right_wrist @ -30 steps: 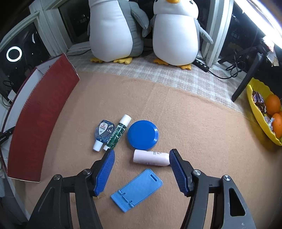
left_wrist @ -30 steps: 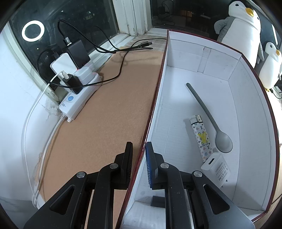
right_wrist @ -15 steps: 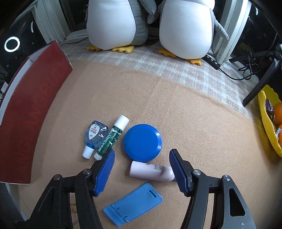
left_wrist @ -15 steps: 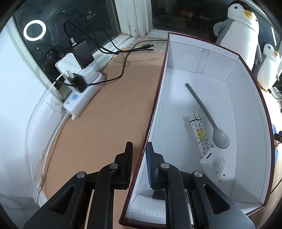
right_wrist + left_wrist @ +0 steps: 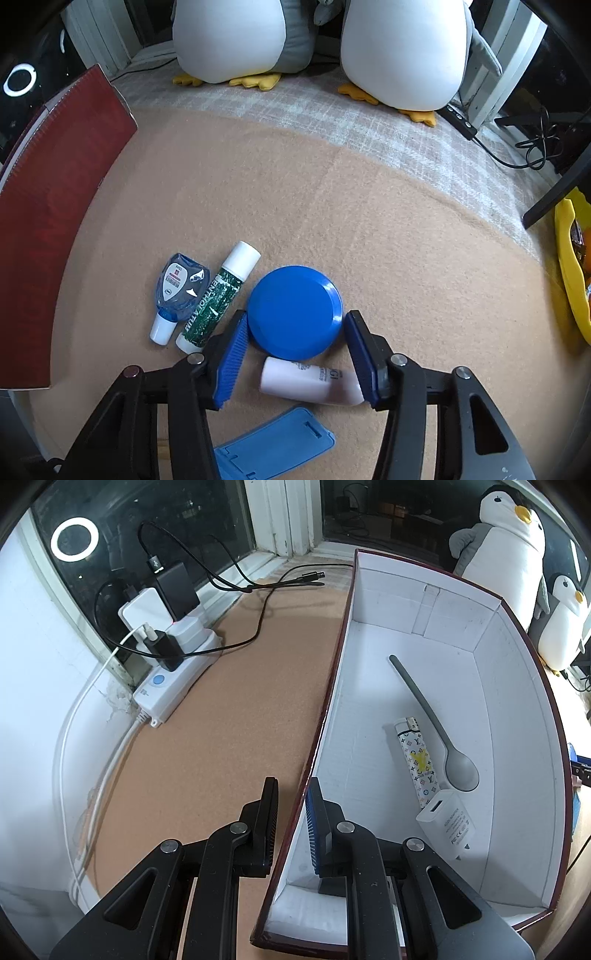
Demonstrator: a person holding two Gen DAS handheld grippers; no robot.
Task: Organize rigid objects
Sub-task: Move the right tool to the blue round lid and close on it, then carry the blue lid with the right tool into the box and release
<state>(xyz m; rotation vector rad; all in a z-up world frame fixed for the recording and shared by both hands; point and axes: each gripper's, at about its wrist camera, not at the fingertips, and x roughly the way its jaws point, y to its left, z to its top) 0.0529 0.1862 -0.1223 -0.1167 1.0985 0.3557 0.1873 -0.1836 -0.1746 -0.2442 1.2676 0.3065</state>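
So far 3 things sit in the box (image 5: 517,709) my left gripper (image 5: 291,812) pinches by its wall, while my right gripper (image 5: 293,345), jaws just closing around the blue lid (image 5: 293,312), has 5 left at 12 o'clock.

Dark window (image 5: 192,520) reflecting a ring light (image 5: 74,539), white wall (image 5: 33,672), tan counter (image 5: 332,221); apparently night outside.

Hidden and cut-off parts

The blue stand (image 5: 275,448) runs off the bottom edge, partly behind the right gripper (image 5: 295,360). The pink bottle (image 5: 310,380) has its far end covered by a finger. Both penguins (image 5: 236,37) lose their upper bodies at the top edge. The yellow bowl (image 5: 570,273) is cut by the right edge.
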